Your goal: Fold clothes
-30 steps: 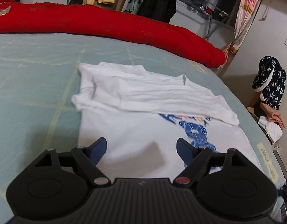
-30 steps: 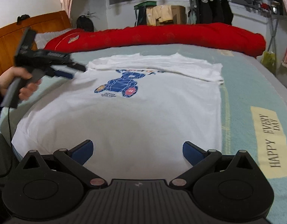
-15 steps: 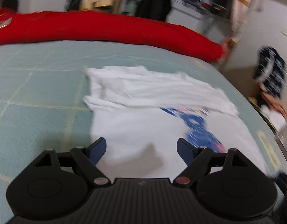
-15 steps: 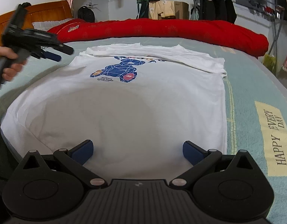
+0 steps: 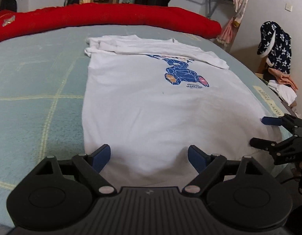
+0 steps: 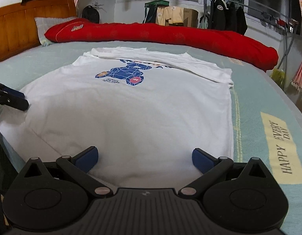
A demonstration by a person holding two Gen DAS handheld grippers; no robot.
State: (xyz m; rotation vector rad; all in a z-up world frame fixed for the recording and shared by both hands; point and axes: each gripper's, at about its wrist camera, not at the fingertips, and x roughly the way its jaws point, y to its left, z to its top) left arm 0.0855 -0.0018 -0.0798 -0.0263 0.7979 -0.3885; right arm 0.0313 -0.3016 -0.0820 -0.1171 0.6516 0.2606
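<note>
Big pale-green bed [image 6: 249, 101] fills the view, red quilt [image 6: 170, 37] rolled along its far side. White T-shirt [image 6: 131, 113] lies flat mid-bed, sleeves folded across the top. Left claw [image 5: 149, 156] and right claw [image 6: 144, 156] hover at its hem, both apart, gripping nothing.

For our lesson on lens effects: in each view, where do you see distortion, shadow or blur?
Left wrist view: the pale blue bed cover bows outward, and a soft shadow lies on the white printed T-shirt by the gripper. Right wrist view: dark vignetted corners, and a curved orange wooden headboard.
</note>
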